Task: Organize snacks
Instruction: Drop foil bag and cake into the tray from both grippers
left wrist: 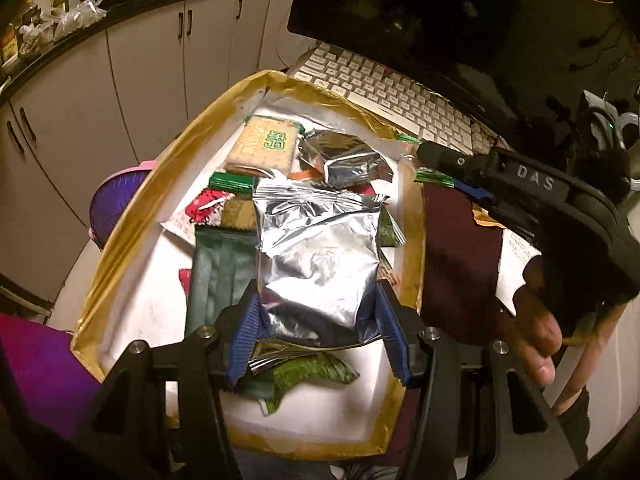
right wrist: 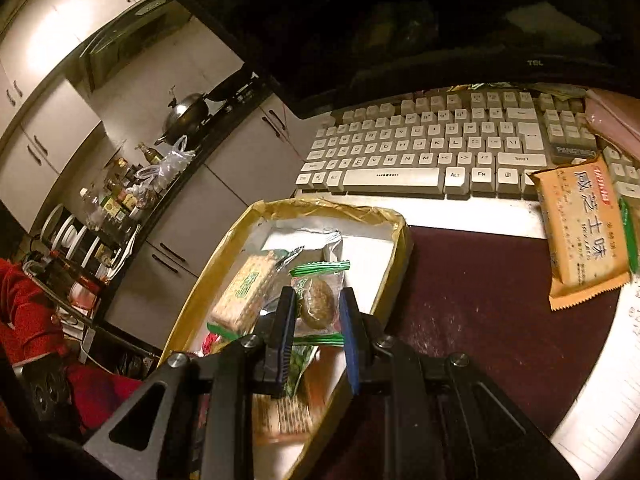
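A shallow box (left wrist: 120,264) with gold-taped rim holds several snack packets. My left gripper (left wrist: 318,312) is shut on a big silver foil packet (left wrist: 320,256) above the box. A cracker pack (left wrist: 262,148) and a smaller silver packet (left wrist: 344,156) lie at the far end. My right gripper (right wrist: 318,308) is shut on a small clear packet with green ends and a brown ball inside (right wrist: 318,304), over the box's (right wrist: 396,240) right rim. It shows in the left wrist view (left wrist: 448,178), holding the green-ended packet (left wrist: 434,178).
A white keyboard (right wrist: 420,152) lies behind the box, under a dark monitor (left wrist: 400,8). An orange biscuit pack (right wrist: 580,232) rests by the keyboard's right end. A dark red mat (right wrist: 480,300) lies right of the box. A purple bowl (left wrist: 116,200) sits left.
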Tool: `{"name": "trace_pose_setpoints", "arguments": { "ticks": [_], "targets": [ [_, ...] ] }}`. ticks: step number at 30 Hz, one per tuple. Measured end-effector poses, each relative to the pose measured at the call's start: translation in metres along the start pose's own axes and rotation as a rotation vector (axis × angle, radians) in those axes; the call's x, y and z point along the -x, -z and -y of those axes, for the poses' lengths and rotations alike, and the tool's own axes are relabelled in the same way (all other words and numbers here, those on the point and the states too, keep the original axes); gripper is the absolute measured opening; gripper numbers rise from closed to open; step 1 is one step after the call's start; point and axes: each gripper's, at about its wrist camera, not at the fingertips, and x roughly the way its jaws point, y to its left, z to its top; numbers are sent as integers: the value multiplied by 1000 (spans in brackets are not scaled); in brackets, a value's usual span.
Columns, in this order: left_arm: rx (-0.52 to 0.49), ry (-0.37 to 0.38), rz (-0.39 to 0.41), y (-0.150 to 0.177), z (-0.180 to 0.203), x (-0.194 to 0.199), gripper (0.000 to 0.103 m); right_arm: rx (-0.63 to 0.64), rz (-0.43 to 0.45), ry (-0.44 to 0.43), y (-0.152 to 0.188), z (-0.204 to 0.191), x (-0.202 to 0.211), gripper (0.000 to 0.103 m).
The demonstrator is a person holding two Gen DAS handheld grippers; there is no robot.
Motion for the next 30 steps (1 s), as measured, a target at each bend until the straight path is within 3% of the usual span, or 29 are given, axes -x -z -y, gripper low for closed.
{"name": "trace_pose_setpoints", "arguments": {
  "ticks": [9, 15, 21, 25, 30],
  "targets": [
    [11, -30, -28, -8, -11, -11, 57, -14, -32, 38, -17, 4, -19, 21],
    [10, -42, -32, -12, -11, -14, 57, 20, -33, 136, -24, -3, -35, 21],
    [-10, -49, -30, -13, -6, -16, 61, 15, -32, 133, -21, 1, -37, 25],
    [12, -18, 11, -11, -4, -4, 74, 0, 14, 69, -17, 2, -15, 47],
    [11, 33, 100, -7, 11, 20, 78, -20, 57, 10, -2, 9, 29, 52]
  ]
}}
